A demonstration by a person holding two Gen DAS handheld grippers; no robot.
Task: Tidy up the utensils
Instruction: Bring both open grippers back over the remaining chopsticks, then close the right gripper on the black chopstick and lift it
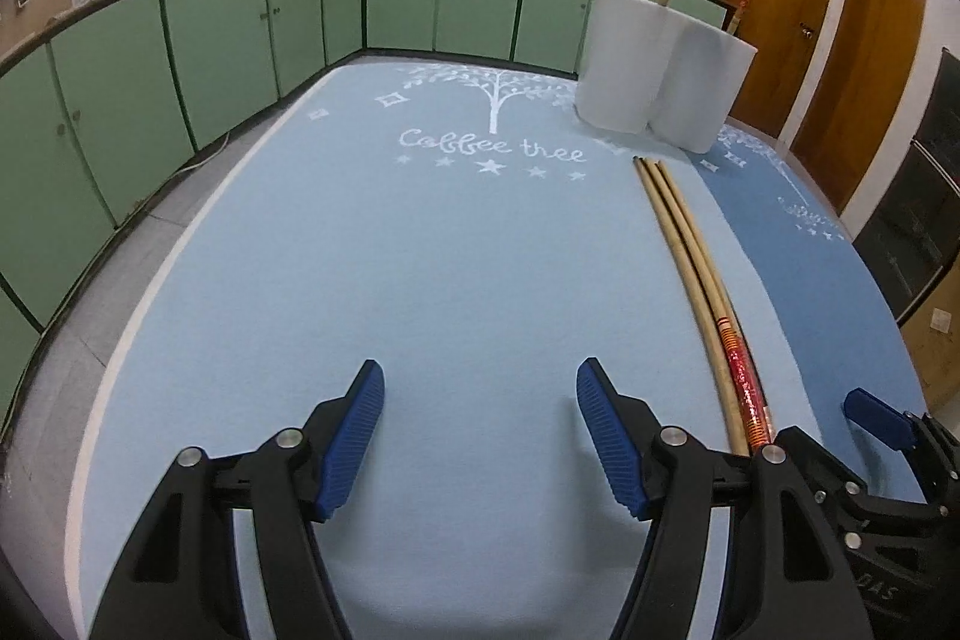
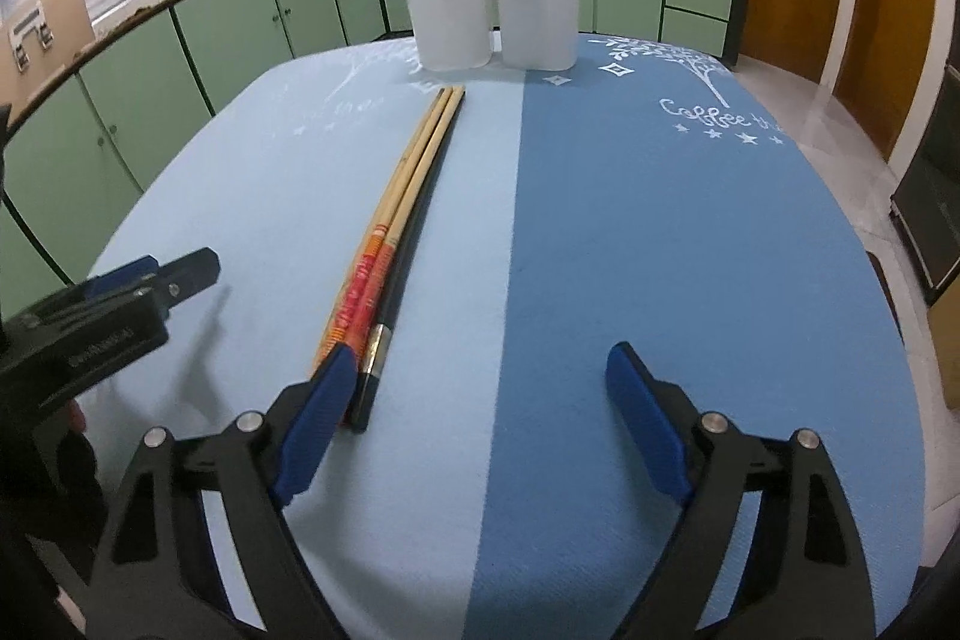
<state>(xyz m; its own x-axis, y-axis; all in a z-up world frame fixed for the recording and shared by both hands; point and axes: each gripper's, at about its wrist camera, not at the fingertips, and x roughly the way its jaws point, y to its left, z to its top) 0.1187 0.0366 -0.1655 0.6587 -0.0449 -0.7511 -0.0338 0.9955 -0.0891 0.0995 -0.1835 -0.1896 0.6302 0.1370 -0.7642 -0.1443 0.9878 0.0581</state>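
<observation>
Chopsticks (image 2: 408,214) lie in a tight bundle on the pale half of the blue cloth (image 2: 660,250), thick ends toward the grippers, tips toward the two white holders (image 2: 492,4). Taking that bundle as the landmark: the right gripper (image 2: 480,400) hangs wide open and empty, its left pad (image 2: 312,418) just at the near end of the sticks, so the bundle sits off to the side of the gap and not between the pads. Closing from here would likely pinch cloth, or knock the dark stick (image 2: 384,340) and roll the others apart. The left gripper (image 1: 480,424), on the bundle's other side, is also parted and holds nothing, with bare cloth beneath it. Should both tools reach in together, they might collide. Beyond the tips stand the holders, each already with a stick upright; a long stick brought in tilted could tip one over.
</observation>
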